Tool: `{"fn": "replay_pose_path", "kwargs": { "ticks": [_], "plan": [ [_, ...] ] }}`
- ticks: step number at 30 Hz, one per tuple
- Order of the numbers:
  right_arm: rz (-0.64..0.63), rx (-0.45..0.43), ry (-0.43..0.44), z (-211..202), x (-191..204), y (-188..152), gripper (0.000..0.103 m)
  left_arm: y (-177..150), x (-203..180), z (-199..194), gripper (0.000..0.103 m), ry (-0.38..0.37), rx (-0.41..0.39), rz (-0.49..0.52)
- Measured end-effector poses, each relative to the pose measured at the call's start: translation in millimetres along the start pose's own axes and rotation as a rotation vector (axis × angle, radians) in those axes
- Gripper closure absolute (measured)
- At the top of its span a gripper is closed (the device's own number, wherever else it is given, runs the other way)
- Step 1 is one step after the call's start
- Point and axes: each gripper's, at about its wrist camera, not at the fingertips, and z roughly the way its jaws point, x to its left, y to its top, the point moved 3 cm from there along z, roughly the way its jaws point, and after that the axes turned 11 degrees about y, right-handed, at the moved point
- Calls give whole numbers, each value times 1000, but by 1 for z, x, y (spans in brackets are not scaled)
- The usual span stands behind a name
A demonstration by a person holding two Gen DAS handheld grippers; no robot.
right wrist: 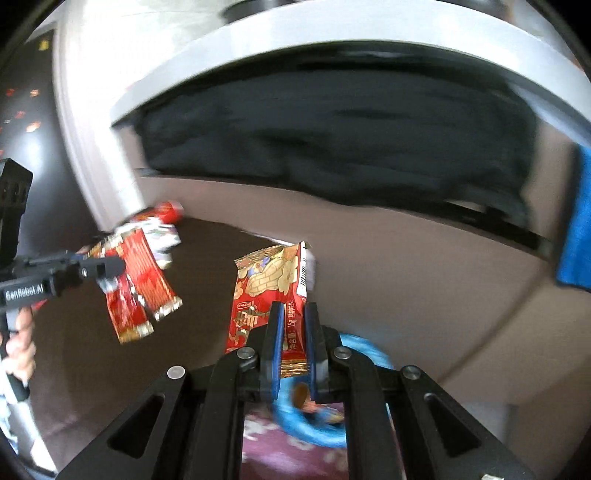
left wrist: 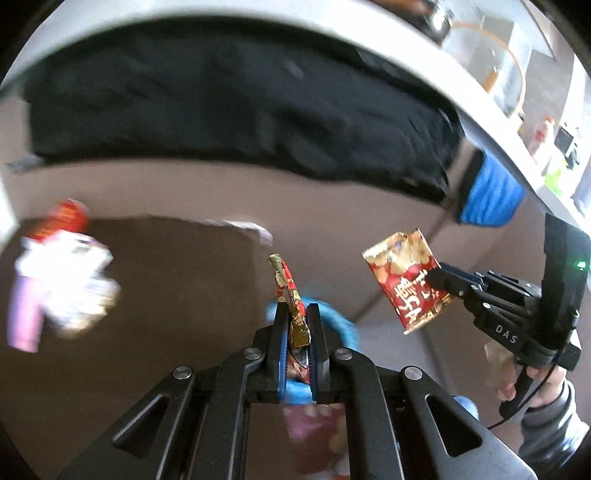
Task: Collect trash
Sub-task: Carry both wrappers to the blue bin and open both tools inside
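Observation:
My left gripper (left wrist: 297,314) is shut on red and gold snack wrappers (left wrist: 291,299), held edge-on in the air; they also show in the right wrist view (right wrist: 142,284) at the left gripper's tip (right wrist: 110,267). My right gripper (right wrist: 294,317) is shut on a red peanut packet (right wrist: 269,291), also held in the air; it shows in the left wrist view (left wrist: 404,277) at the right gripper's tip (left wrist: 436,277). A pile of more trash with a red can (left wrist: 68,218) lies on the dark floor at the left, also in the right wrist view (right wrist: 162,221).
A blue-rimmed bin (right wrist: 354,347) with wrappers inside sits directly below both grippers; its rim also shows in the left wrist view (left wrist: 343,325). A black cloth (left wrist: 229,107) hangs under a white table edge (left wrist: 406,33). A blue cloth (left wrist: 491,195) hangs at the right.

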Motion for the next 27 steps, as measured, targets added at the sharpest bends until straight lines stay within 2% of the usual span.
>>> {"fn": "replay_pose_path", "kwargs": {
  "ticks": [2,6,10,13,17,20,27],
  "plan": [
    [25,16,-54,-5,-24,-11,94,-2,-20,31,94,-22,43,6],
    [88,58,-110,3,-64,-36,94,-11,-51,91,94,-1,137,41],
    [154,122,-121,32,-91,-59,94,-22,-65,143,94,13,244,45],
    [179,174,-128,61,-103,-74,94,-30,-72,172,94,47,287,63],
    [208,232,-123,97,-114,-90,94,-36,-75,198,93,75,330,78],
    [228,260,-105,114,-120,-101,90,-35,-73,212,90,84,350,86],
    [257,282,-41,130,-125,-108,86,-39,-65,215,84,90,372,64]
  ]
}}
